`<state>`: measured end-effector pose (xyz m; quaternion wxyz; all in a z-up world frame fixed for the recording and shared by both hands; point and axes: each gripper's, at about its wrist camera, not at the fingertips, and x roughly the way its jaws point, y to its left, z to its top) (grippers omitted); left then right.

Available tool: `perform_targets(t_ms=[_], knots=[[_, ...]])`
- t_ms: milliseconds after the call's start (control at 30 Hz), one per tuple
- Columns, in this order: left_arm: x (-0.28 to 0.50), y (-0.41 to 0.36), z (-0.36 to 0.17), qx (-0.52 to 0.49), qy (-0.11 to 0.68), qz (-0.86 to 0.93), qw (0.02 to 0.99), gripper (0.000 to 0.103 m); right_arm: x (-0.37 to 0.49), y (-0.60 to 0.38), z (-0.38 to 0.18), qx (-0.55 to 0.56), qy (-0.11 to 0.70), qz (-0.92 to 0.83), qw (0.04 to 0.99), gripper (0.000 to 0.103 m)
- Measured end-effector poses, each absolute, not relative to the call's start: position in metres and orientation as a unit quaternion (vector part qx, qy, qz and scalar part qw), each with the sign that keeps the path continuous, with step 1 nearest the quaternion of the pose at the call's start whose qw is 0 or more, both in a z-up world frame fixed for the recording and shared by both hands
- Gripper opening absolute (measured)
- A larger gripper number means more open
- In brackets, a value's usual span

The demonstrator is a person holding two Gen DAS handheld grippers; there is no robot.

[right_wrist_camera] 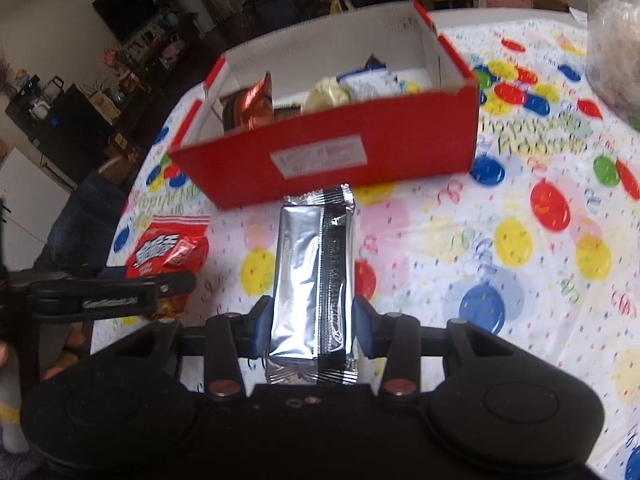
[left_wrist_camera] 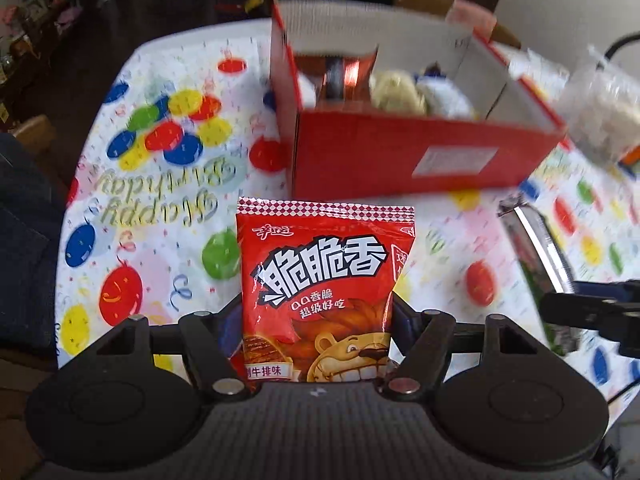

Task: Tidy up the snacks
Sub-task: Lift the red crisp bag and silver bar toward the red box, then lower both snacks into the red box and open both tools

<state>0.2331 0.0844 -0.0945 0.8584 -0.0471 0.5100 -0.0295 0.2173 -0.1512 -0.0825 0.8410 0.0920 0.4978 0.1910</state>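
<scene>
Left gripper (left_wrist_camera: 318, 320) is clamped on a red snack bag (left_wrist_camera: 320, 292), held upright above the counter (left_wrist_camera: 160, 216), near side of the red box (left_wrist_camera: 420, 152). Right gripper (right_wrist_camera: 312, 320) grips a silver foil packet (right_wrist_camera: 314, 276) lengthwise, also just short of the box. Inside the box lie a copper-foil pack (right_wrist_camera: 250, 106), a pale yellow pack (right_wrist_camera: 326, 94) and white-blue packs (right_wrist_camera: 372, 80); balloon-print cloth covers the counter.
</scene>
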Motion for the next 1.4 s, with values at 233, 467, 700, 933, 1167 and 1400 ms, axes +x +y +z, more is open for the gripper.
perform_targets(t_ms=[233, 467, 700, 933, 1167, 1400], knots=[[0.249, 0.066, -0.040, -0.035, 0.470, -0.039, 0.881, 0.071, 0.245, -0.157, -0.044, 0.084, 0.453, 0.197, 0.865, 0.041], [0.288, 0.046, -0.008, -0.022, 0.447, -0.029, 0.894, 0.071, 0.287, -0.156, -0.013, 0.060, 0.410, 0.196, 0.889, 0.041], [0.339, 0.030, 0.001, 0.005, 0.446, -0.012, 0.895, 0.071, 0.338, -0.152, -0.005, 0.032, 0.399, 0.191, 0.896, 0.041], [0.385, 0.029, -0.020, 0.005, 0.479, 0.012, 0.878, 0.071, 0.387, -0.142, -0.028, -0.002, 0.420, 0.194, 0.887, 0.041], [0.408, 0.021, -0.045, 0.018, 0.506, 0.021, 0.862, 0.071, 0.408, -0.129, -0.062, -0.039, 0.446, 0.207, 0.870, 0.041], [0.418, 0.013, -0.063, 0.041, 0.517, 0.035, 0.854, 0.071, 0.416, -0.119, -0.085, -0.067, 0.465, 0.219, 0.855, 0.041]])
